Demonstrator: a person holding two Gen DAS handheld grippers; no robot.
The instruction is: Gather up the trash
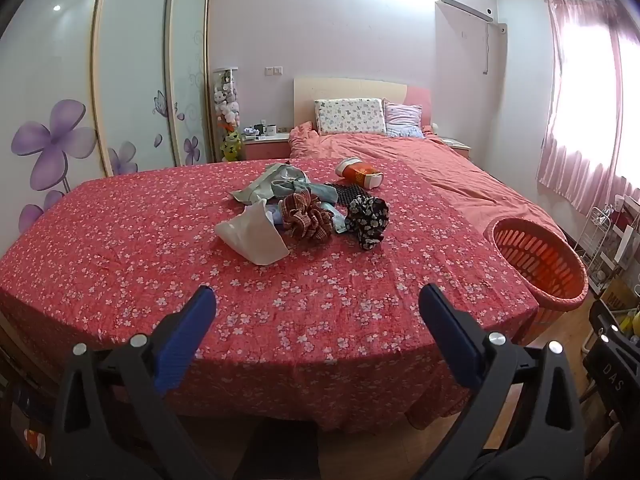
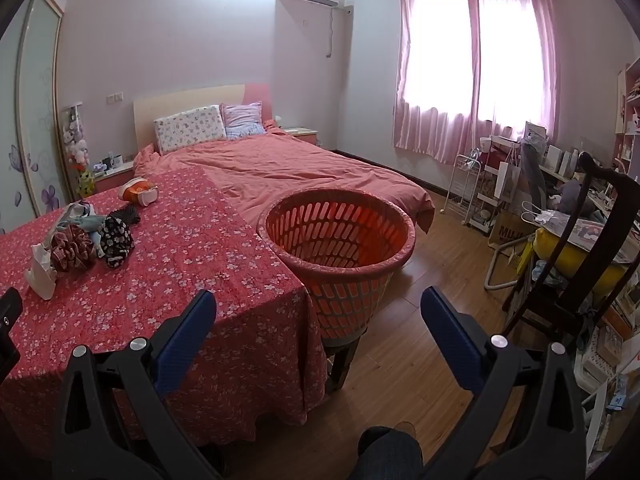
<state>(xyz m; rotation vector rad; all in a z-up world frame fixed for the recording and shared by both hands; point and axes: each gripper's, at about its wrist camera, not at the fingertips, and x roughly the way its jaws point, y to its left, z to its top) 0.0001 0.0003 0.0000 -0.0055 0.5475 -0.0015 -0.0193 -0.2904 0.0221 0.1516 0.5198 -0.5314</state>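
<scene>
A pile of items lies mid-table on the red floral cloth (image 1: 160, 248): a white crumpled paper (image 1: 252, 236), a red-brown scrunchie (image 1: 306, 216), a black floral scrunchie (image 1: 368, 218), pale blue-grey cloth (image 1: 280, 184) and an orange-and-white container (image 1: 358, 172) lying on its side. An orange slotted basket (image 2: 340, 248) stands at the table's right edge, empty inside. My left gripper (image 1: 316, 308) is open and empty, near the table's front edge, short of the pile. My right gripper (image 2: 318, 312) is open and empty, in front of the basket (image 1: 536, 268).
A bed with a pink duvet (image 2: 288, 168) lies behind the table. A dark wooden chair (image 2: 592, 248) and cluttered shelves (image 2: 500, 184) fill the right side. Wooden floor (image 2: 432, 280) shows beside the basket. A wardrobe with flower decals (image 1: 60, 140) stands on the left.
</scene>
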